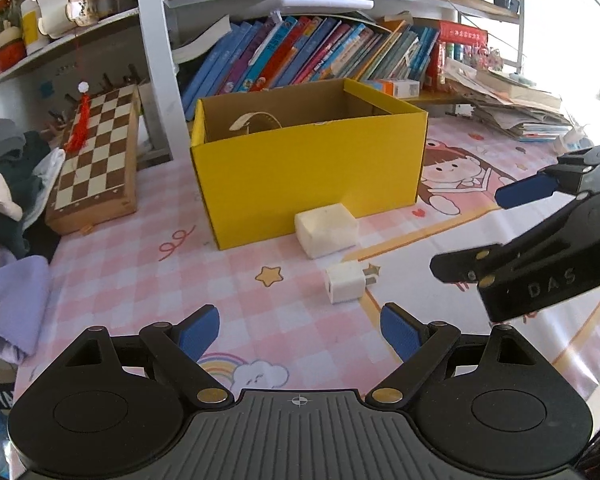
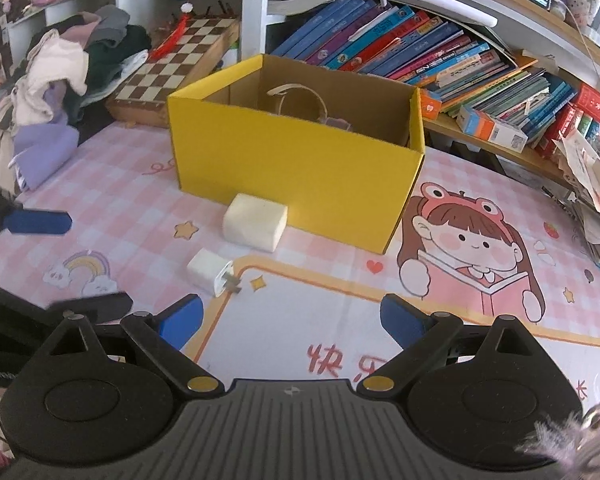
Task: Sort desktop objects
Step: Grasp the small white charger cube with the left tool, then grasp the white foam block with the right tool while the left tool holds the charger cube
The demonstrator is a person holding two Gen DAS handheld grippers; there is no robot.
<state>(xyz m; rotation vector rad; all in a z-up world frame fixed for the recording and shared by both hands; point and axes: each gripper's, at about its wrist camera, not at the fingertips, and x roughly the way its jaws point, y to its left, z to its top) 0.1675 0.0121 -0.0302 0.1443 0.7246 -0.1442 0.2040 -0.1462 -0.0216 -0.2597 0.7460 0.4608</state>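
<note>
Desktop objects are seen in two places: a band-like item [image 2: 296,98] already lies inside the yellow box [image 1: 308,176], while a white charger plug [image 1: 346,282] and a cream block [image 1: 326,230] are left out on the table [image 1: 140,272], the block touching the box's front wall and the plug just in front of it. Sorting is judged partly done, with these two presumably bound for the box. The left claw [image 1: 300,330] is held spread wide with nothing between its pads, the plug lying just beyond its right pad. The right claw [image 2: 292,320] is likewise spread and empty, the plug sitting just ahead of its left pad. A descent over the plug and a closing across its flat sides would be called for next.
</note>
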